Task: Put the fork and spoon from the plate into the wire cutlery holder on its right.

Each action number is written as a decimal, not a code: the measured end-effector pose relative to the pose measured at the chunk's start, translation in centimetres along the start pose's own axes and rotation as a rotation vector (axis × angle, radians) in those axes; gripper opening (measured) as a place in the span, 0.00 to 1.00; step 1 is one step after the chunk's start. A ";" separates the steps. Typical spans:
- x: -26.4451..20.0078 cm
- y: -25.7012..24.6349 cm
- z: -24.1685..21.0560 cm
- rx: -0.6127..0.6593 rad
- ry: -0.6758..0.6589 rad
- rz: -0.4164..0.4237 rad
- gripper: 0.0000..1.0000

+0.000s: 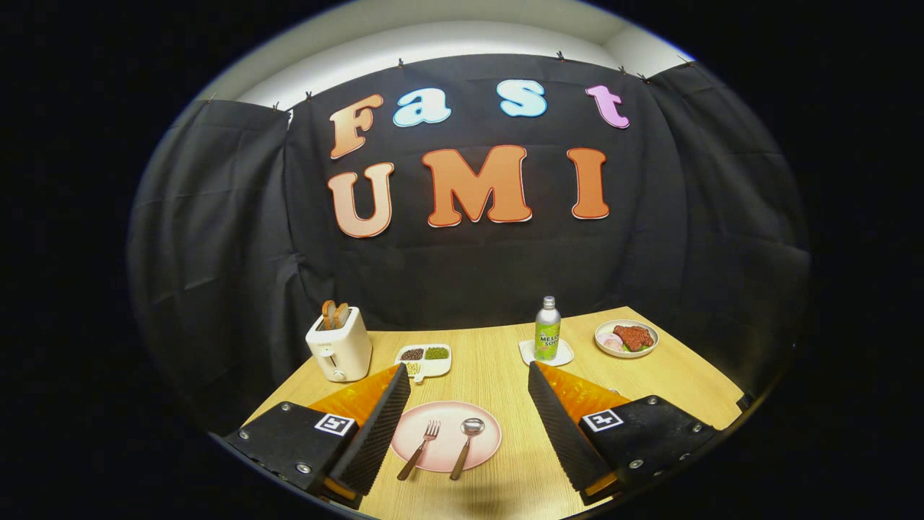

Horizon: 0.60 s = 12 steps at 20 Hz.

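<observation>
- the gripper [469, 375] is spread wide open with nothing in it, hovering over the near edge of the light wooden table [498, 361]
- round pink plate [484, 451] sits between the two fingers, close to the near edge
- on it, side by side: a metal fork with a brown wooden handle [419, 451] on the left and a metal spoon with a brown wooden handle [465, 445] on the right, heads pointing away, handles hanging a bit over the near rim
- can't spot the wire cutlery holder from here, so no idea how far right it is
- both pieces look light, thin and stiff, and lying flat they'll be fiddly; smooth metal probably slips, so I'd pinch the wooden handle where it sticks past the rim
- they're close together, easy to nudge one while grabbing the other
- far side has a white toaster with toast [339, 350], a white divided dish of beans [426, 359], a green soda bottle [547, 330] on a white coaster [564, 357], and a white plate of food [626, 338]
</observation>
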<state>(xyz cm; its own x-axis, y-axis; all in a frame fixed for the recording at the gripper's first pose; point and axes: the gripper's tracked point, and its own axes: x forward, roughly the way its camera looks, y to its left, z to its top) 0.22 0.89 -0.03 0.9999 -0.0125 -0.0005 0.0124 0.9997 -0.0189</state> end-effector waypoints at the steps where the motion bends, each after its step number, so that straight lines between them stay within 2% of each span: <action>1: 0.2 -0.1 -0.1 -0.005 0.001 -0.005 0.98; 5: 0.9 -0.4 -0.9 -0.046 0.006 -0.031 0.98; 12: 3.6 0.8 -6.5 -0.096 0.114 -0.013 0.98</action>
<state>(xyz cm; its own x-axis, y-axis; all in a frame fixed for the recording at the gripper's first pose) 3.80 1.55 -6.55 0.9930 -0.0325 -0.1135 0.0194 0.9932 -0.1150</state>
